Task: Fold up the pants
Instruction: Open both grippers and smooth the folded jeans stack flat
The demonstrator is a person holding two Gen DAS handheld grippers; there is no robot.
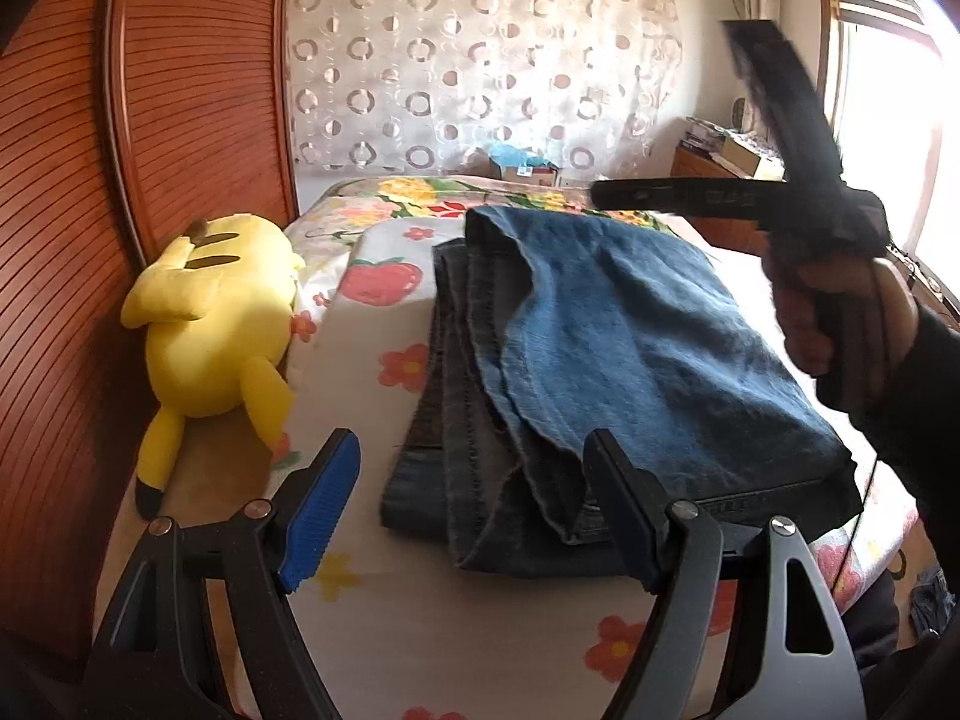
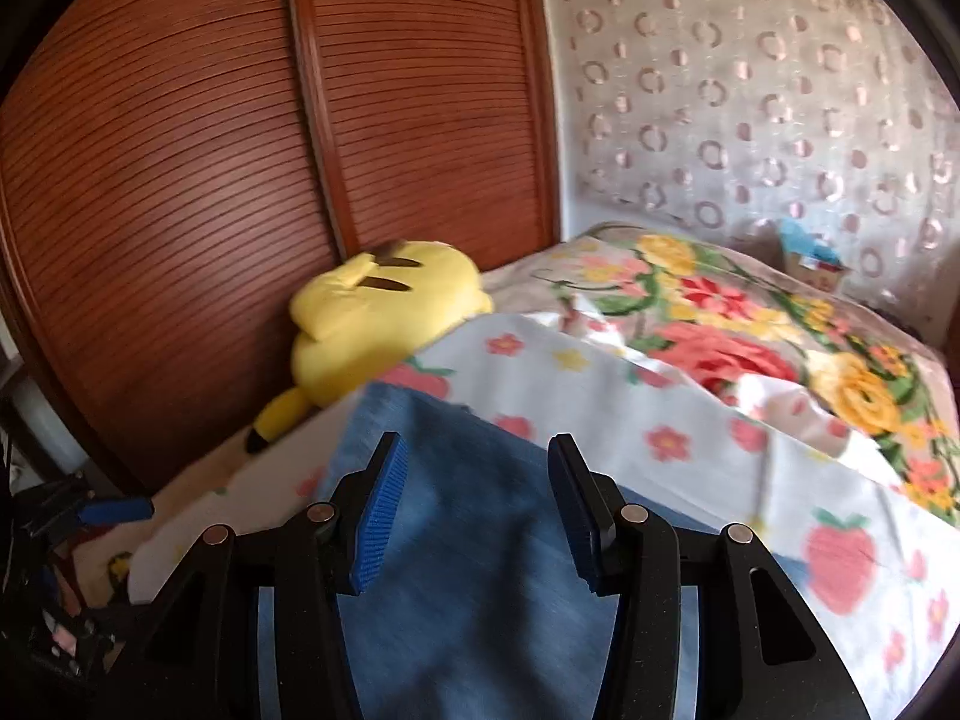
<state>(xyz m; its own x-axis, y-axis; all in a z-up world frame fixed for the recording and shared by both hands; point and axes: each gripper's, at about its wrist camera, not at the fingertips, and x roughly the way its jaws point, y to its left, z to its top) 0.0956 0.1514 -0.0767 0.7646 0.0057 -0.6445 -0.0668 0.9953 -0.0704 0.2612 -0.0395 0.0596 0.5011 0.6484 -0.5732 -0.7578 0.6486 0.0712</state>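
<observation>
Blue jeans (image 1: 612, 330) lie folded in a stack on the floral bed cover (image 1: 384, 630), with darker layers showing at the left edge. My left gripper (image 1: 474, 510) stands wide open at the stack's near end. Its right finger is over the near hem and nothing is between the pads. A hand (image 1: 840, 306) holds my right gripper (image 1: 606, 195), which hovers above the far end of the jeans. In the right wrist view its jaws (image 2: 477, 510) stand apart, and the denim (image 2: 480, 570) lies below them, not pinched.
A yellow plush toy (image 1: 210, 312) lies on the bed's left side against the louvred wooden wardrobe doors (image 1: 180, 120). A patterned curtain (image 1: 480, 60) hangs behind the bed, with a cardboard box (image 1: 528, 171) at its foot. A bright window (image 1: 870, 120) is on the right.
</observation>
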